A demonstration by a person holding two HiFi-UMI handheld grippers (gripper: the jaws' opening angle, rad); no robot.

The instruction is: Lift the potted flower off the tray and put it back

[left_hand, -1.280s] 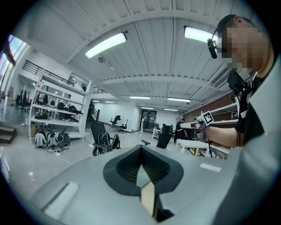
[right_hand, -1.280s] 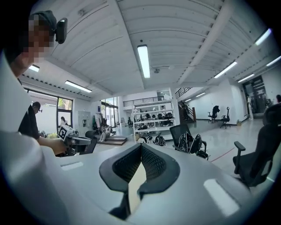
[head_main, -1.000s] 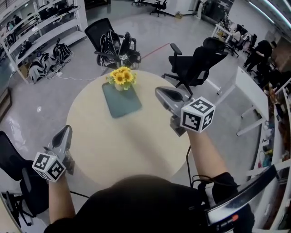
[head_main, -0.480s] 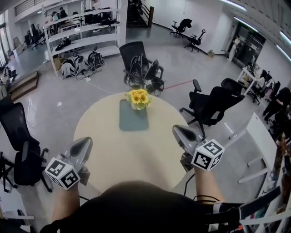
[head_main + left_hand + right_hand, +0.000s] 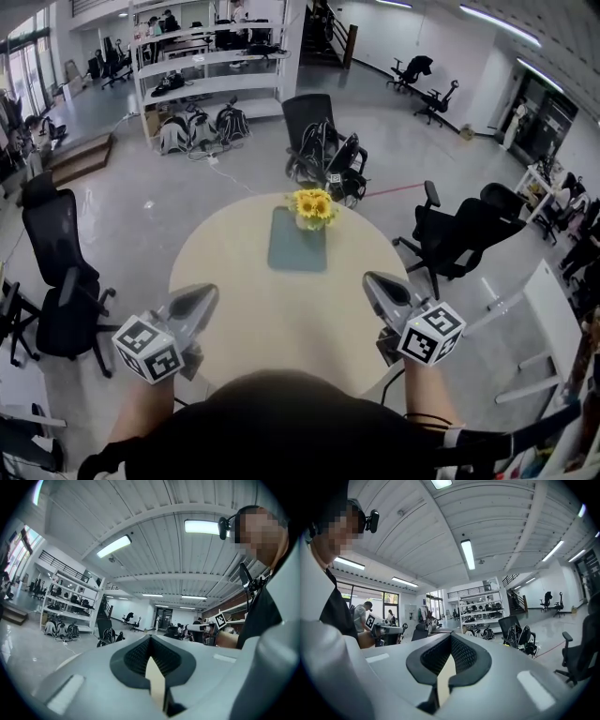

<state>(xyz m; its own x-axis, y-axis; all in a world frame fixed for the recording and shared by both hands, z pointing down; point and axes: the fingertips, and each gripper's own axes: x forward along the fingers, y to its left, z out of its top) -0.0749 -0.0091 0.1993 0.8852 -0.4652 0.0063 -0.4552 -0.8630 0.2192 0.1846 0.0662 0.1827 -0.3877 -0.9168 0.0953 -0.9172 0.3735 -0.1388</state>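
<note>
Potted flower [image 5: 312, 208], yellow blooms hiding its pot, stands at the far end of a flat grey-green rectangular tray [image 5: 295, 255] on a round pale table [image 5: 246, 319]. Left gripper [image 5: 210, 292] & right gripper [image 5: 369, 279], smooth grey shells w/ ribbed black pads [image 5: 136, 657], both clenched, empty, well apart from tray. Black office chairs [image 5: 458, 236] around; person's torso [image 5: 281, 422] hides near rim.

I'm standing in a big open office-lab: black swivel chairs [image 5: 56, 253], white shelving racks [image 5: 202, 61], glossy grey floor [image 5: 169, 197], ceiling strip lights [image 5: 114, 546].
</note>
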